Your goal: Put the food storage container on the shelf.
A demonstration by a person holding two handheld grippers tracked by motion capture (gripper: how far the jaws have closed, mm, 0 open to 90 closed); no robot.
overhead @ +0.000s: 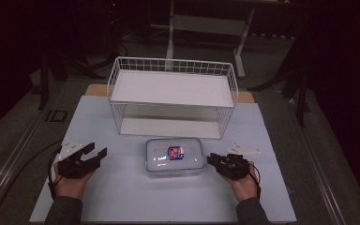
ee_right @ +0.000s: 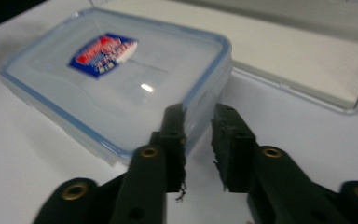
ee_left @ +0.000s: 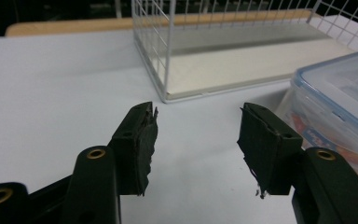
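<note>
A clear plastic food container [overhead: 174, 157] with a blue-rimmed lid and a red and blue label lies flat on the white tabletop [overhead: 122, 197], between my two grippers. My left gripper [overhead: 98, 150] rests to its left, jaws open and pointing toward it, with bare table between the pads [ee_left: 198, 116]. The container [ee_left: 340, 107] sits off to the right in the left gripper view. My right gripper [overhead: 210, 159] is right beside the container's right end. Its jaws [ee_right: 198, 114] stand a narrow gap apart, holding nothing, next to a corner of the container [ee_right: 121, 79].
A white wire rack [overhead: 173, 63] with an upper shelf and a lower board stands just behind the container; its front wires [ee_left: 168, 46] are near. A person's hands hold both grippers from the near edge. Dark floor and furniture legs surround the table.
</note>
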